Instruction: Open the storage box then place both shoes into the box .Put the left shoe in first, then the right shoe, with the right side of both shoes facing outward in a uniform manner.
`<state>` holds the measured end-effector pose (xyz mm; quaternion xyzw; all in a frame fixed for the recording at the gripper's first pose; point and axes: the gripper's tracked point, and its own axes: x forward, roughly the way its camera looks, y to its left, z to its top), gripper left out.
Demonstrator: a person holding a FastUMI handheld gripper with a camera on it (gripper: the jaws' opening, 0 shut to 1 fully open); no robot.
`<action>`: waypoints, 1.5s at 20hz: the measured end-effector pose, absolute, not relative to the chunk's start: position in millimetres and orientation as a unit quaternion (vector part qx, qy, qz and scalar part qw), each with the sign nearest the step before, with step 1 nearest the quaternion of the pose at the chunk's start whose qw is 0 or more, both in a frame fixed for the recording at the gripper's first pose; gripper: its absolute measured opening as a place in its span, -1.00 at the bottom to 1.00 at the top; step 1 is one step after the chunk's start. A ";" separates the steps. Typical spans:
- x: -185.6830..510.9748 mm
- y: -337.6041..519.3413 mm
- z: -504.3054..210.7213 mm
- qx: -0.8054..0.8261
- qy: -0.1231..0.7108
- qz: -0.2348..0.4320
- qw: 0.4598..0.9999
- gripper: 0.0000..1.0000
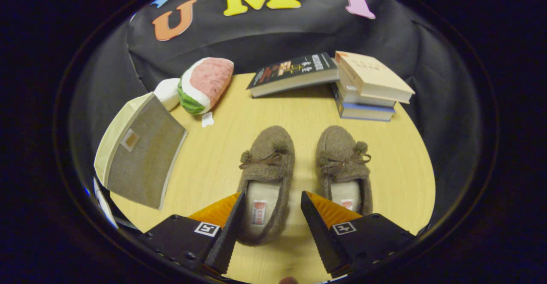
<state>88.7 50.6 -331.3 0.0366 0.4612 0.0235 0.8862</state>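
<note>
**Box lid first, then the left shoe**

The hand-held gripper (272, 228) hangs over the near end of the desk (295, 117) with its fingers spread wide and nothing between the pads. The heel of the left shoe (266, 181) lies in the gap just ahead of them; the right shoe (344, 168) sits just beside it, toes pointing away, partly behind the right finger.

The storage box (139, 158) stands well off to the left of the fingers, its lid apparently down, so opening it looks like the step in hand. To do it well, I would swing the fingers left, away from the shoes, take the lid by its free edge and lift it fully back so it cannot drop shut. Only then grip the left shoe by its side wall near the heel, keeping its right side turned outward.

Count: two shoes, one box, one plush toy (205, 85) beyond the box, and four books (367, 85), one leaning against a pile of three.
</note>
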 end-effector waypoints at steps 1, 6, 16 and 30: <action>89.7 49.3 -340.7 0.045 0.473 0.022 0.880 0.60; 103.4 47.9 -370.1 0.073 0.506 0.018 0.859 -0.31; 99.1 59.8 -342.3 0.181 0.503 -0.005 0.845 -0.99; 102.6 233.7 -133.5 0.265 0.389 0.031 0.882 -1.00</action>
